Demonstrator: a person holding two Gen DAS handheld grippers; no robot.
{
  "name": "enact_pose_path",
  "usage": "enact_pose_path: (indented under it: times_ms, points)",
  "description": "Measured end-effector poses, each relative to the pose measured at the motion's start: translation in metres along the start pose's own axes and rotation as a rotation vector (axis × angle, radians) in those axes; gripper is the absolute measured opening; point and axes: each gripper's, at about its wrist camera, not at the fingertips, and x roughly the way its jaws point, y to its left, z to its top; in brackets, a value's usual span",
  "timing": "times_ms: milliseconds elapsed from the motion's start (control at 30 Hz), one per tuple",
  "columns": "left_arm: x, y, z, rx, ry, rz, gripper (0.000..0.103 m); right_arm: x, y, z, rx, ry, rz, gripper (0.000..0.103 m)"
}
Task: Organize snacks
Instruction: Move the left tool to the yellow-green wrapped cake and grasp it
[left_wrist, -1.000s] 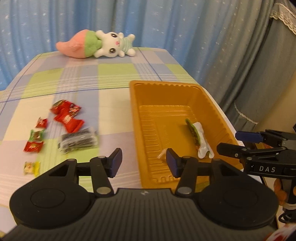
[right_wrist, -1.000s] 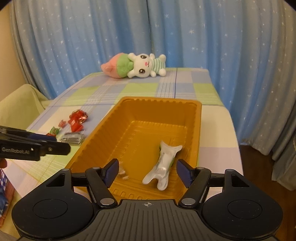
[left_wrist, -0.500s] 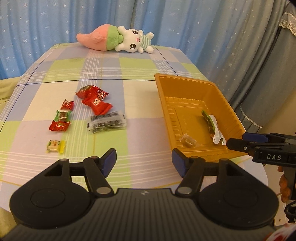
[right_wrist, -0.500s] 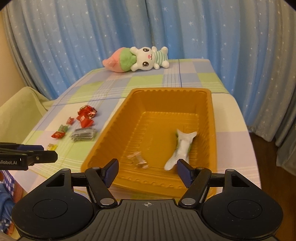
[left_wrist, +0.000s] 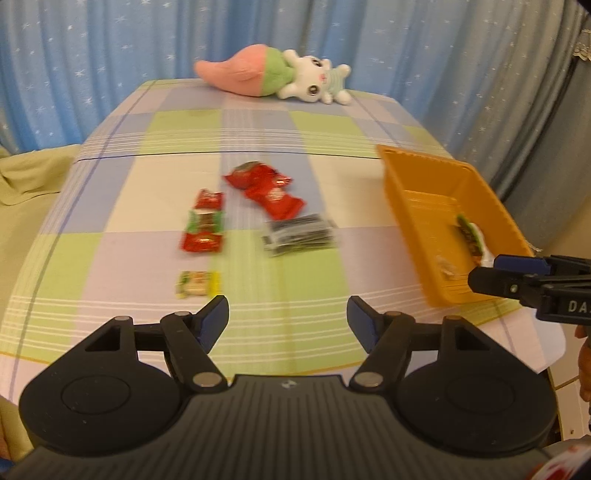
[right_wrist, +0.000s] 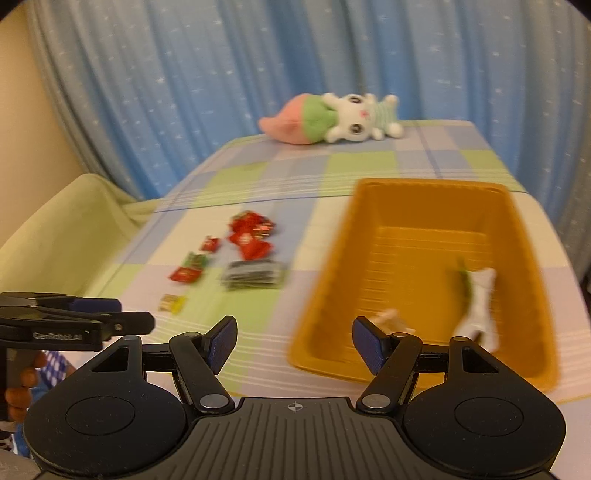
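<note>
An orange tray sits at the table's right side. Inside it lie a green-and-white packet and a small clear-wrapped candy. Loose snacks lie on the checked cloth: red packets, a dark grey packet, small red and green candies, and a yellow candy. My left gripper is open and empty above the near table edge. My right gripper is open and empty, before the tray's near left corner.
A pink and white plush toy lies at the table's far end. Blue starred curtains hang behind. A pale green chair stands left of the table. Each gripper shows side-on in the other's view, the right one and the left one.
Both grippers have pulled back from over the tray and swung left toward the loose snacks. Both stay open and empty.
</note>
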Motion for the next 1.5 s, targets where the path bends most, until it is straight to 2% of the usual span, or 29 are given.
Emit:
enact_pose_path:
  times_ms: [167, 433, 533, 667, 1200, 1500]
  points:
    - [-0.001, 0.030, -0.001, 0.007, 0.004, 0.016, 0.068, 0.020, 0.030, 0.004, -0.022, 0.014, 0.037, 0.069]
    - [0.012, 0.056, 0.002, 0.057, 0.020, 0.027, 0.066, 0.052, 0.057, 0.009, -0.011, 0.037, 0.054, 0.069]
    - [0.022, 0.061, 0.002, 0.089, 0.034, 0.023, 0.057, 0.061, 0.063, 0.010, -0.004, 0.043, 0.057, 0.069]
    - [0.036, 0.067, 0.002, 0.124, 0.054, 0.022, 0.054, 0.075, 0.070, 0.013, -0.001, 0.055, 0.054, 0.069]
    - [0.089, 0.081, 0.008, 0.277, 0.116, 0.034, 0.052, 0.102, 0.071, 0.016, 0.071, 0.085, -0.003, 0.069]
    - [0.104, 0.078, 0.011, 0.346, 0.130, 0.010, 0.052, 0.104, 0.068, 0.015, 0.115, 0.087, -0.040, 0.069]
